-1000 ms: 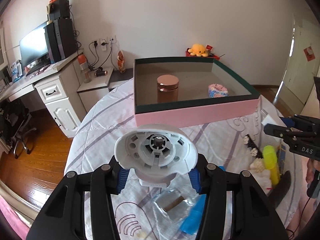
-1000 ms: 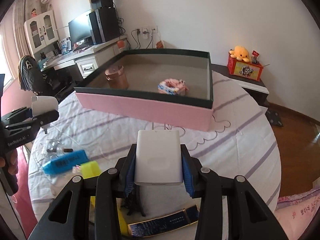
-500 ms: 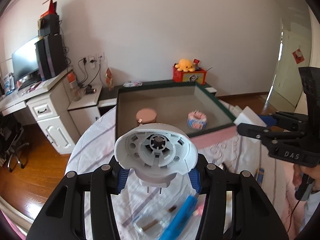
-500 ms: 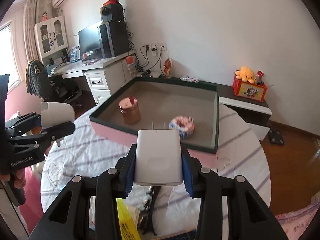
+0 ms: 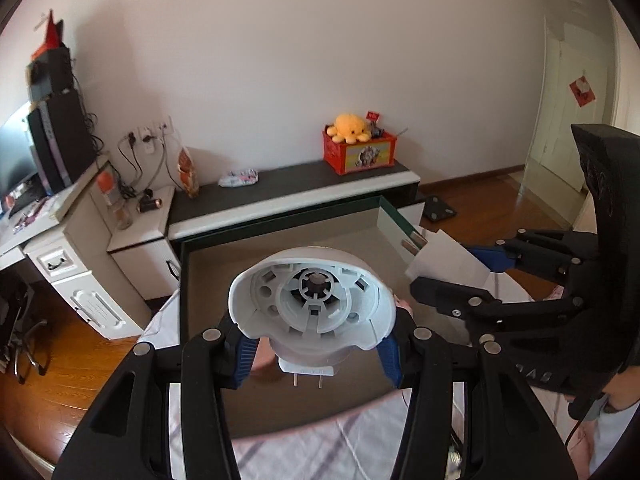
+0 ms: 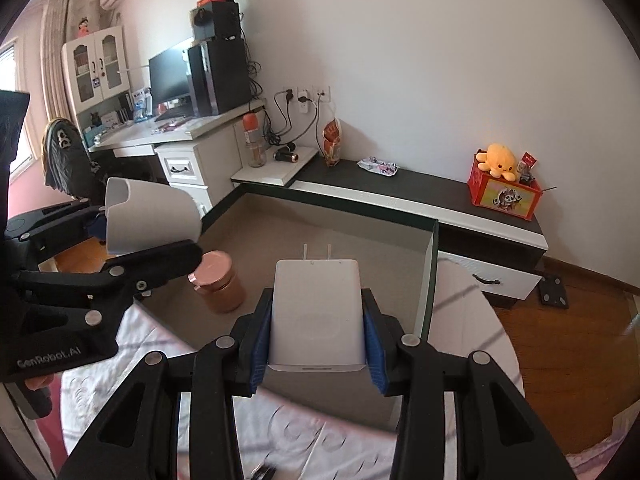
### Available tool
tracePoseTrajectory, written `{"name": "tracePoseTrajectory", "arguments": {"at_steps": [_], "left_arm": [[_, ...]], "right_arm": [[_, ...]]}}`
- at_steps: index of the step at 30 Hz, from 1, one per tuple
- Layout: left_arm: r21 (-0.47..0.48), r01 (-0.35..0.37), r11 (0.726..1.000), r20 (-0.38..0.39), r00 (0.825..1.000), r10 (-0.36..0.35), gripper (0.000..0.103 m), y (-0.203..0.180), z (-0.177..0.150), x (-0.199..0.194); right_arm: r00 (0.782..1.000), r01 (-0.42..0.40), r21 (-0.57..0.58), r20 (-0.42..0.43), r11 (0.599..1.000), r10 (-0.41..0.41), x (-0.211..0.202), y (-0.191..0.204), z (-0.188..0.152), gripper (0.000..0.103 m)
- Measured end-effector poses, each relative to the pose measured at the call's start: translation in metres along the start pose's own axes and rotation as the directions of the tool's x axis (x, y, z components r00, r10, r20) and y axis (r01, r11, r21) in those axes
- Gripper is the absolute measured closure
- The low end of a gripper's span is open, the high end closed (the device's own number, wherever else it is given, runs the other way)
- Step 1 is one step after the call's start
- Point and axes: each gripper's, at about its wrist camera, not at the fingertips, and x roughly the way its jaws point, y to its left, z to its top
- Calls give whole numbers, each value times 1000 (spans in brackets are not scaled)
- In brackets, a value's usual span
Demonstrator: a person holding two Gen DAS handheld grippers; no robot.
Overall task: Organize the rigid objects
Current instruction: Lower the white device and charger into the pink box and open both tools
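My left gripper (image 5: 316,348) is shut on a white round plug-in device (image 5: 312,304) with two prongs, held above the open pink box (image 5: 208,280). My right gripper (image 6: 316,348) is shut on a flat white charger (image 6: 316,312), prongs pointing forward, also above the box (image 6: 424,304). Each gripper shows in the other's view: the right one (image 5: 452,280) at the right, the left one (image 6: 148,248) at the left. A copper-lidded jar (image 6: 218,280) stands inside the box.
The box sits on a round table with a white striped cloth (image 6: 460,312). Behind it are a low dark-topped cabinet (image 6: 420,196), a red crate with a yellow plush octopus (image 6: 504,188) and a white desk with a monitor (image 6: 168,76). Wooden floor surrounds the table.
Both grippers have risen and moved forward with their objects, from over the cloth in front of the box to above the box's inside. The grips have not changed.
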Motion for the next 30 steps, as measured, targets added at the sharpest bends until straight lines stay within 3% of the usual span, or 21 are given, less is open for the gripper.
{"name": "tracePoseTrajectory", "arguments": {"at_steps": [9,19,30], "left_arm": [[-12,-9,1000,-149,989,7,52,12,7,85],[-45,-90,995,-210,975,79,51,28,-1,120],[-84,-129,988,-172,979,113,14,43,-9,106]], "right_arm": [[994,4,21,-111,1000,-1,75,-26,21,62],[974,12,5,-225,1000,-10,122,-32,23,62],[975,23,30,-220,999,-16,120,-32,24,61]]}}
